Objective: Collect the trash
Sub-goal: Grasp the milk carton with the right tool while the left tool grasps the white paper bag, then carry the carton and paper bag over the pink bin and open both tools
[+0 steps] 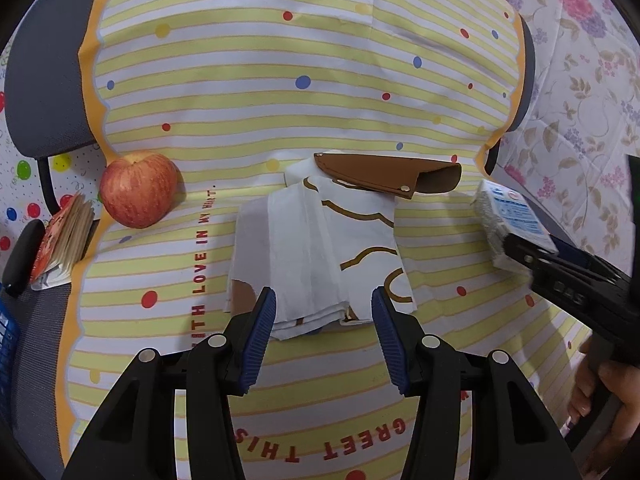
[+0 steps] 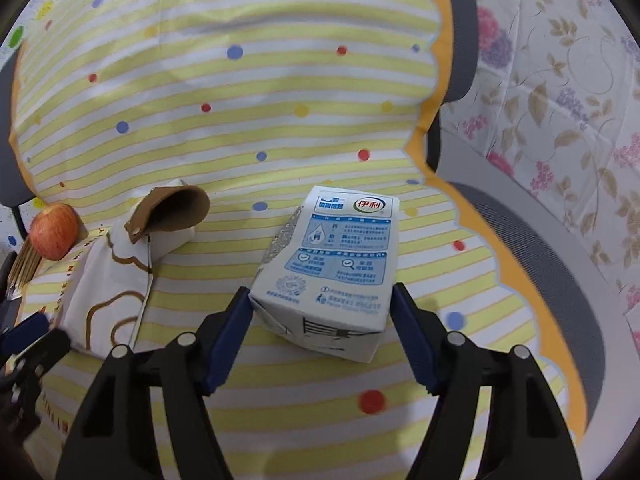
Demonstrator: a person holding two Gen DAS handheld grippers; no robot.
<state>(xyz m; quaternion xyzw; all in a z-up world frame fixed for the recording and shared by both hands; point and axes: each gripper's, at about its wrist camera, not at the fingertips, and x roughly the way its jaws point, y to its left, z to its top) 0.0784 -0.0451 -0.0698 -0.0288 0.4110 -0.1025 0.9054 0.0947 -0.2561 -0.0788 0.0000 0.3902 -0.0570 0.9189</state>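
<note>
A big striped cloth (image 1: pixel 320 92) with yellow lines and coloured dots covers the seat and back of a grey chair (image 1: pixel 44 92). Behind it hangs a flowered sheet (image 1: pixel 580 92).

On the cloth, in the middle, lies a folded white paper napkin (image 1: pixel 316 256) with brown lines. A brown leather sheath (image 1: pixel 384 172) rests on its far edge, with the open mouth to the right. The left gripper (image 1: pixel 323 312) stands just before the near edge of the napkin; its blue pads (image 1: pixel 260 336) are spread apart, one at each side of the napkin's near edge, and they hold nothing.

To the right of the napkin is a white and blue milk carton (image 2: pixel 332 264), tilted. The right gripper (image 2: pixel 322 320) pinches it at the lower end, one pad pressing on each side. I cannot tell if the carton touches the cloth.

At the left edge of the cloth sits a red apple (image 1: pixel 138 190), and beside it, off the cloth, a small book (image 1: pixel 66 236) with fanned pages.
</note>
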